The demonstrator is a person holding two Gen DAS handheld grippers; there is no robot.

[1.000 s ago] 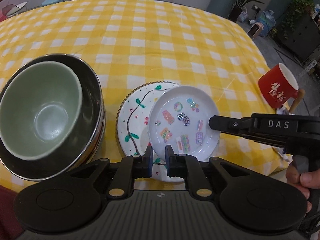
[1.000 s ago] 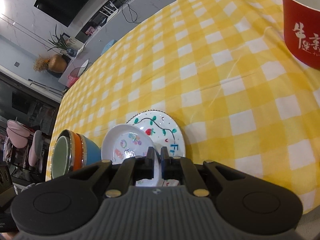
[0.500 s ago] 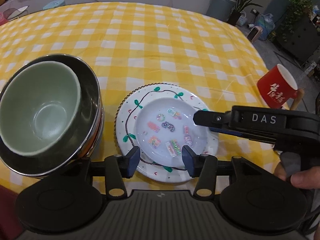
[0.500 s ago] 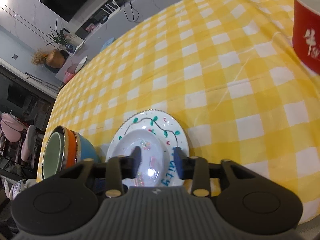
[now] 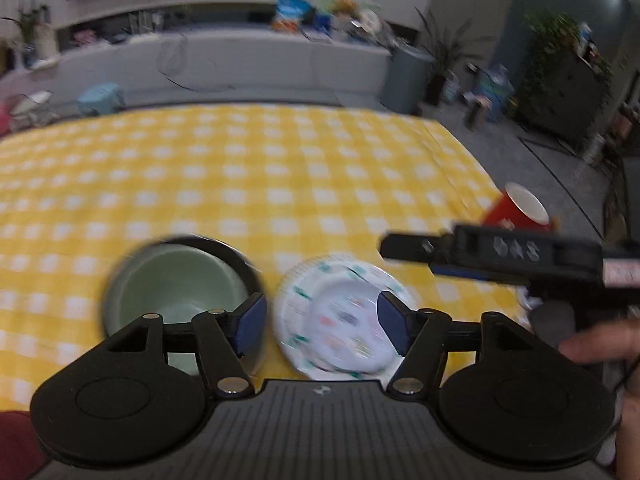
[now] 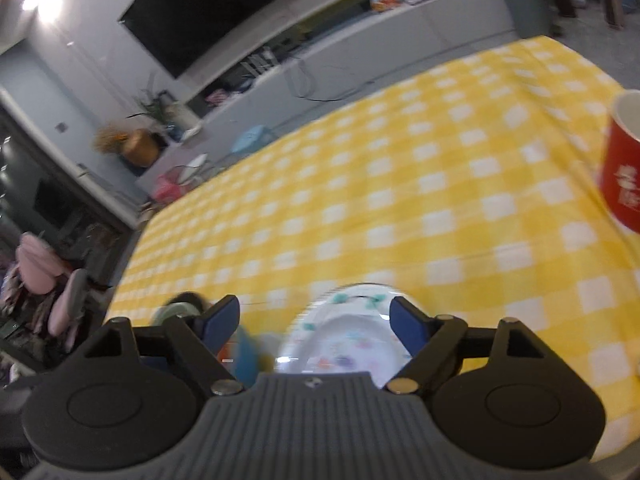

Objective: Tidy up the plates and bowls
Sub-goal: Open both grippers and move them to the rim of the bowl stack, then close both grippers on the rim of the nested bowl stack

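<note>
A small white plate point(image 5: 348, 322) with coloured stickers lies centred on a larger vine-patterned plate point(image 5: 298, 292) near the table's front edge. To their left, a green bowl point(image 5: 176, 284) sits nested in a dark metal bowl point(image 5: 240, 258). My left gripper point(image 5: 320, 324) hangs above the plates, its jaws opening, and nothing is gripped. My right gripper point(image 6: 314, 318) is also raised over the small plate point(image 6: 348, 348) and the larger plate point(image 6: 354, 294), jaws opening and empty. The picture is blurred. In the left wrist view the right gripper point(image 5: 404, 252) shows at the right.
A red cup point(image 5: 516, 208) point(image 6: 624, 176) stands at the table's right edge. A yellow checked cloth point(image 5: 240, 168) covers the table. The bowl stack point(image 6: 180, 310) includes a blue bowl point(image 6: 244, 356). A person's hand point(image 5: 592, 346) holds the right gripper. A cabinet and plants stand beyond.
Both grippers let go of the small plate, which now lies centred on the larger plate. Both have opened wide and risen, tilting up so the room shows.
</note>
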